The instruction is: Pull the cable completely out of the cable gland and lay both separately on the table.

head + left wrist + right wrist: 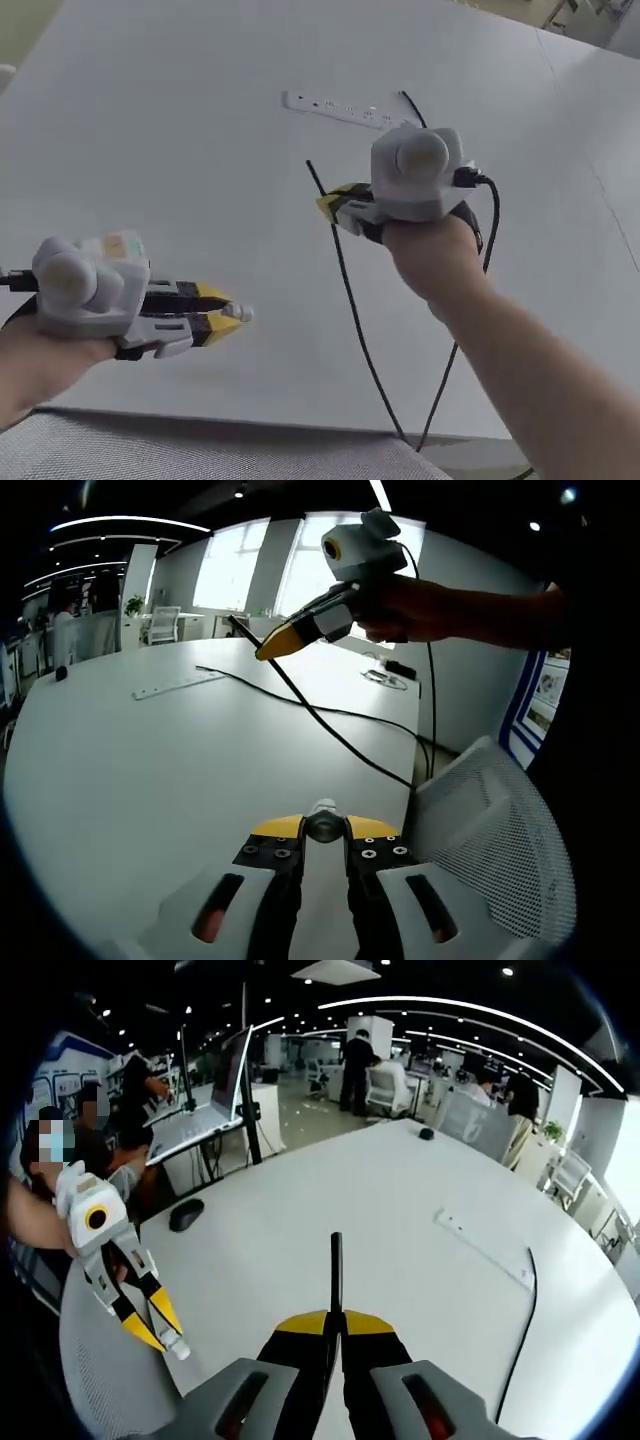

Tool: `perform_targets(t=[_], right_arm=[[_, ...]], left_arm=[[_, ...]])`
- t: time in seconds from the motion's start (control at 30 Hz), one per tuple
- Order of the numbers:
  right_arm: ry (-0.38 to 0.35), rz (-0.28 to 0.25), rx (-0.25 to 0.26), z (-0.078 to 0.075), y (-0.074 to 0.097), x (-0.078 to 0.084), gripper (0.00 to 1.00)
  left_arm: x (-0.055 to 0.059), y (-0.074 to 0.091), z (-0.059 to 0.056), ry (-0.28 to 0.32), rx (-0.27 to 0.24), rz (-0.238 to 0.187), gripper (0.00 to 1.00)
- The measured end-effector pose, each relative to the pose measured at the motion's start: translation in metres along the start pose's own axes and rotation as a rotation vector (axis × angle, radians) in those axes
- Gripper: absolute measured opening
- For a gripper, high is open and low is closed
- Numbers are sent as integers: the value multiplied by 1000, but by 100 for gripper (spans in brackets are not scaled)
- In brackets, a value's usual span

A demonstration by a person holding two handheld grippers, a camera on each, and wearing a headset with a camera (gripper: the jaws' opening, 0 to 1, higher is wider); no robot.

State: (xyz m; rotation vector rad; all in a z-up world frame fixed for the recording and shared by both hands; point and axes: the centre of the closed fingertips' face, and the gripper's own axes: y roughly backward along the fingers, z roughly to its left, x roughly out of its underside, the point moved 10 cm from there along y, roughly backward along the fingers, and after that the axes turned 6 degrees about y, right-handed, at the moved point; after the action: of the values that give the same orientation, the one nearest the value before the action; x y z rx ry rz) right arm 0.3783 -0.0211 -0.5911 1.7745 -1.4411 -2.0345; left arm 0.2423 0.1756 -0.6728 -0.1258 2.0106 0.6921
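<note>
Left gripper [235,318] and right gripper [325,205] held apart, jaws clamped.

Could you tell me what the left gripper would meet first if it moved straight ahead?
Probably the thin black cable held by the right gripper, though depth is unclear.

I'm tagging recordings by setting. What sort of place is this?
Probably an open-plan office: a large white table, a monitor on a stand, office chairs, and people working at desks beyond.
</note>
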Motion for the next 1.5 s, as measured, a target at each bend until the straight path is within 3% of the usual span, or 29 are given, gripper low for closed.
perform_targets(t=[0.17,0.3,0.47,0.67,0.77,0.87,1.0,1.27,1.3,1.4,1.5], right_arm=[[-1,-13,22,-13,-19,-19,0],[16,-18,16,-17,-37,-33,0],[124,-20,-3,-15,-65,-50,0],[271,-22,-80,-6,-104,-71,0],[349,-10,-154,8,-124,-74,0],[422,35,-203,22,-140,-69,0],[423,67,-267,44,-158,-64,0],[573,130,-374,89,-190,-52,0],[605,137,-406,95,-195,-50,0],[604,158,-418,103,-205,-45,0],[652,186,-441,110,-213,-38,0]], left_arm=[[8,0,9,38,-11,-22,16],[15,-1,18,53,-28,-17,16],[26,-4,26,69,-33,11,16],[32,-7,28,79,-26,20,16],[34,-9,31,79,-28,19,16],[38,-10,34,75,-35,21,16],[49,-14,42,82,-53,27,16],[57,-17,49,102,-68,41,16],[57,-16,52,94,-89,52,16],[58,-15,55,99,-106,46,16],[61,-15,58,109,-119,48,16]])
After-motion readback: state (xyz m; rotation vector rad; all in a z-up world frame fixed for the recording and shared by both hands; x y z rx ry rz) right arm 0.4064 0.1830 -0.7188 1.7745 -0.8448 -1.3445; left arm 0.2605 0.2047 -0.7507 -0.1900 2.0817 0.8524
